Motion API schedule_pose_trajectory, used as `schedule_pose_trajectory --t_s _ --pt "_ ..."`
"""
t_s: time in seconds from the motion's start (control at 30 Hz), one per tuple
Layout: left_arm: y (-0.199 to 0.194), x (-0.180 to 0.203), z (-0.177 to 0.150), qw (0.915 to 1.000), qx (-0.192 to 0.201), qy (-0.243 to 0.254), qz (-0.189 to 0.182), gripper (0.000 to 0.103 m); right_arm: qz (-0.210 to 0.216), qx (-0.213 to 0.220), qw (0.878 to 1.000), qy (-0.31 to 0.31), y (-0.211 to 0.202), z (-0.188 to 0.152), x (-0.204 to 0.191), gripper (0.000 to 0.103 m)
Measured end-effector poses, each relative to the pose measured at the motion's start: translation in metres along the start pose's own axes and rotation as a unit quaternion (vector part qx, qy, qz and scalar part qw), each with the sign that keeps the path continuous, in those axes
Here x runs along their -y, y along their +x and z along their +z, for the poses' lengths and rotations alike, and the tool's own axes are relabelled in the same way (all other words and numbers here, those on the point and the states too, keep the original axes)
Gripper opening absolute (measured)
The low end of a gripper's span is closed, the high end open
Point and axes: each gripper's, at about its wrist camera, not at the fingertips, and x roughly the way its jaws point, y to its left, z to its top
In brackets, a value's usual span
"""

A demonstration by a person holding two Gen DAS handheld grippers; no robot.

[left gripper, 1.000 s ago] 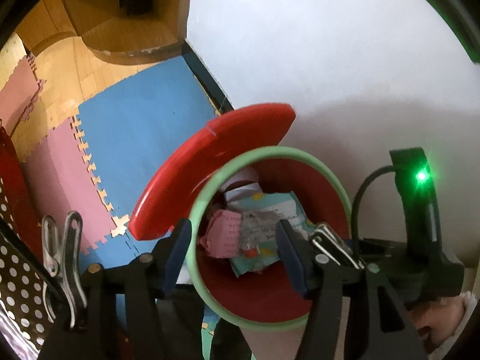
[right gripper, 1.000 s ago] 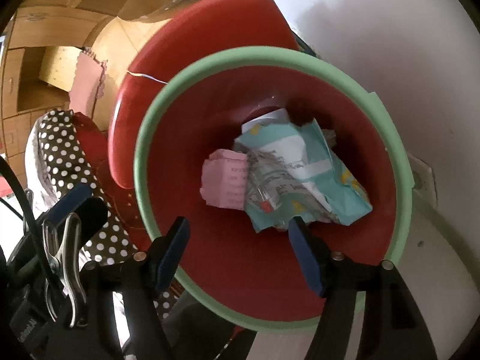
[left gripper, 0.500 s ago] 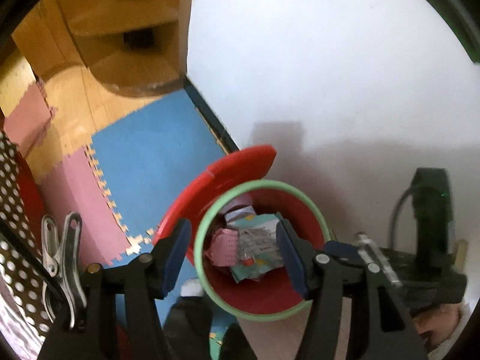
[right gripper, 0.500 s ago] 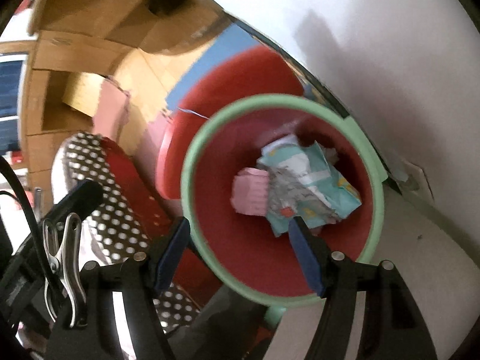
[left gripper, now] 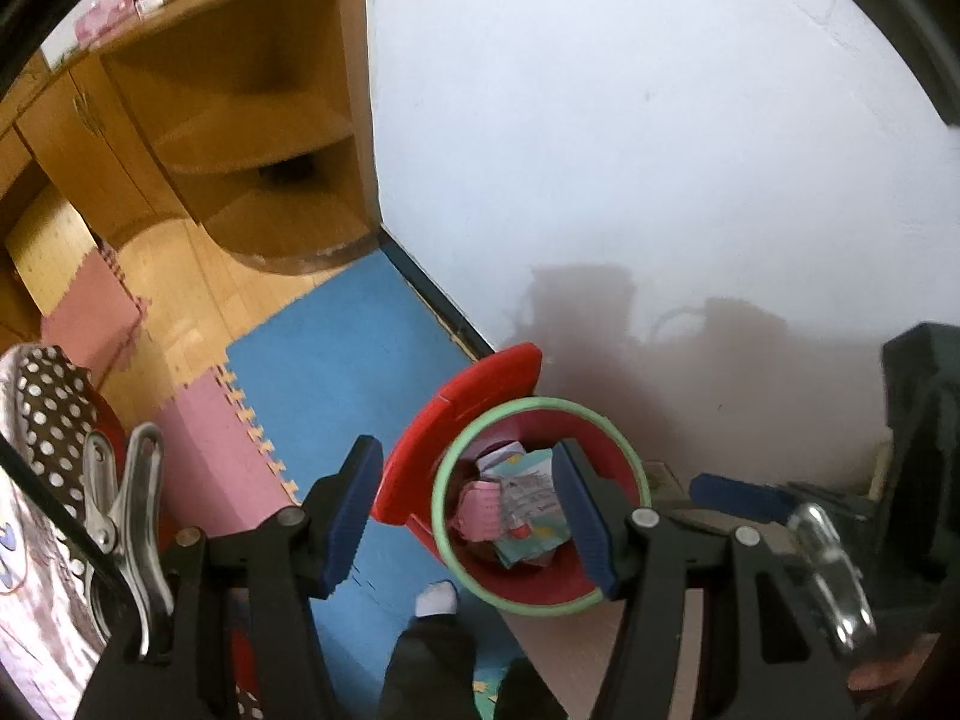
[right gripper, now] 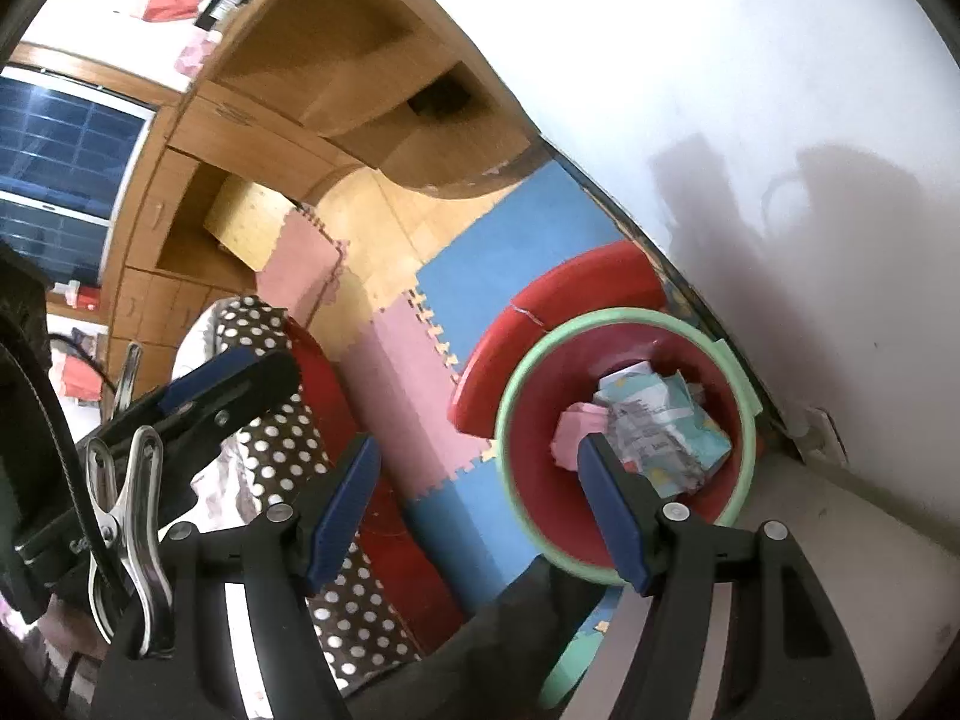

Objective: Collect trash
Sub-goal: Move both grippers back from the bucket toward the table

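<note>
With the crumpled wrappers (left gripper: 521, 515) lying inside the red bin (left gripper: 624, 483) by the wall, both the left tool (left gripper: 471, 513) and right tool (right gripper: 480, 501) hang released and empty above it, so I'd judge the drop done and the next move a hunt for more litter.

Right gripper (right gripper: 480, 510) pointing down at floor, jaws apart, nothing between blue pads. Red bin (right gripper: 540, 438) with green rim below right finger, close to white wall (right gripper: 720, 90); red lid (right gripper: 558, 306) tipped open on far-left side. Inside bin: crumpled pale-blue wrapper (right gripper: 672, 420), pink paper (right gripper: 576, 426) touching its left edge. Blue and pink foam mats (right gripper: 420, 360) on floor left of bin. Wooden corner shelf (right gripper: 372, 90) far. Left gripper (right gripper: 222, 396) at left edge, above polka-dot fabric (right gripper: 282, 450).
</note>
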Motion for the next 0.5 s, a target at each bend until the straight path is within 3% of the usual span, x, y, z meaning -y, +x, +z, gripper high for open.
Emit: schedule_pose_trajectory --t_s 0.13,0.33,0.5 --pt "-0.02 0.004 0.001 0.9999 -0.006 -0.001 0.012 0.062 0.003 0.025 1.0 -0.002 -0.025 -0.012 -0.015 0.07" --pt "-0.061 0.024 -0.002 0.9991 0.016 0.022 0.033 0.062 0.013 0.057 0.998 0.018 -0.066 -0.039 -0.027 0.07" --pt "-0.085 0.043 -0.015 0.9987 0.017 0.007 0.048 0.062 0.033 0.088 0.995 0.02 -0.103 -0.066 -0.032 0.07"
